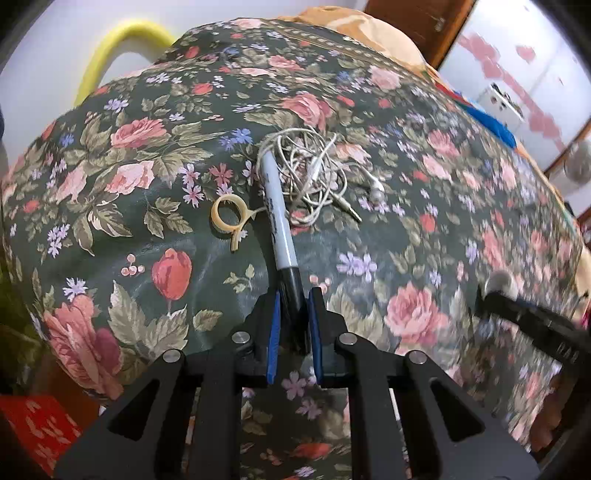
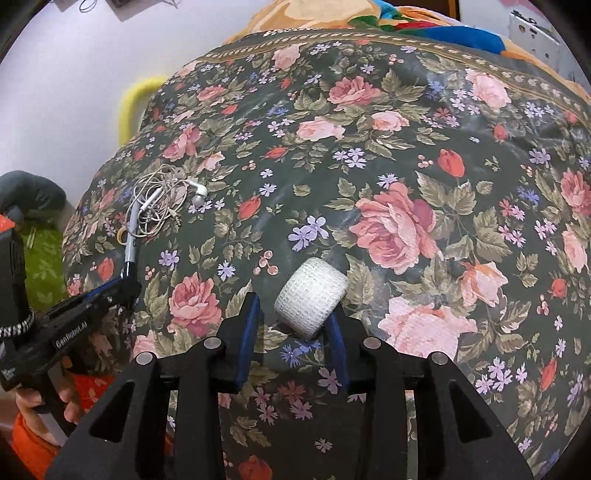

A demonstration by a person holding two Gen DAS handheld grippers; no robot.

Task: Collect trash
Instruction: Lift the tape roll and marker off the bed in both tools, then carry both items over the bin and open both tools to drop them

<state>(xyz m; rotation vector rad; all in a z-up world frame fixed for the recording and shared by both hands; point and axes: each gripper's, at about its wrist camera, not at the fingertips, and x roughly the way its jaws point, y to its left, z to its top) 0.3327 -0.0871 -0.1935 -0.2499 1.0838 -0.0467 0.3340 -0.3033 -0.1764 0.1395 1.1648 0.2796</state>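
A grey marker pen (image 1: 275, 218) with a black cap runs from my left gripper (image 1: 293, 295) to a tangle of white earphone cable (image 1: 314, 177). The left gripper's blue pads are shut on the cap end. A tan rubber band (image 1: 229, 216) lies just left of the pen. In the right wrist view a white gauze roll (image 2: 312, 299) lies on the floral bedspread (image 2: 406, 147) at the tips of my right gripper (image 2: 293, 314). It touches the right finger (image 2: 338, 343); a strip of cloth shows between it and the left finger (image 2: 249, 325). The left gripper (image 2: 123, 282), pen and earphones (image 2: 159, 201) appear at far left.
A yellow padded rail (image 1: 110, 48) and a pale wall border the bed's far left side. Orange and blue bedding (image 2: 461, 35) is piled at the far edge. A hand (image 2: 44, 402) holds the left gripper's handle. A red printed thing (image 1: 33, 428) lies below the bed's near left corner.
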